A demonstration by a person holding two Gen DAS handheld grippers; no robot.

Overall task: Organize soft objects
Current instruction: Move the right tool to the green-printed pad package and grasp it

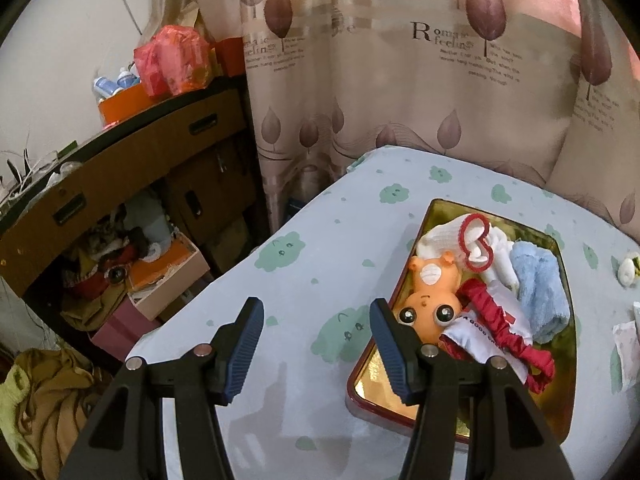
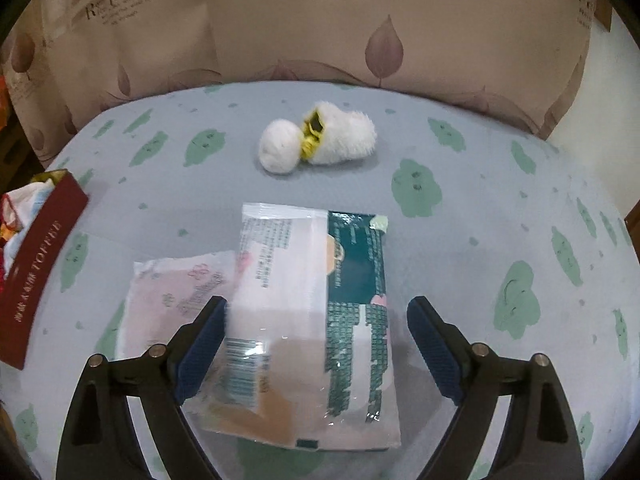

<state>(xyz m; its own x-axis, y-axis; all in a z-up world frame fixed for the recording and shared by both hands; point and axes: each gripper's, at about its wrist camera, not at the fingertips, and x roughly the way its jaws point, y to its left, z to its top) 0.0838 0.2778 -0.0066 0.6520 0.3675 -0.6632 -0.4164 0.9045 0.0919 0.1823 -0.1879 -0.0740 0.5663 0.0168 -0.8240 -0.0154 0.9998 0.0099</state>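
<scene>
Two flat plastic packets (image 2: 316, 320) lie overlapped on the pale blue leaf-print bed sheet (image 2: 480, 208), right between your right gripper's (image 2: 316, 356) wide-open jaws, with nothing pinched yet. They look light, thin and slippery, likely to slide apart, so take both across the middle where they overlap. Your left gripper (image 1: 316, 346) hangs open and empty beside the red, gold-lined tin (image 1: 368, 390) of soft things. The white fluffy toy (image 2: 320, 142) waits further back.

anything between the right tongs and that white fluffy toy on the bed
Yes. The overlapping plastic packets lie flat on the sheet directly under the open right tongs, between them and the white fluffy toy farther back. They are low, so passing over them looks possible.
</scene>
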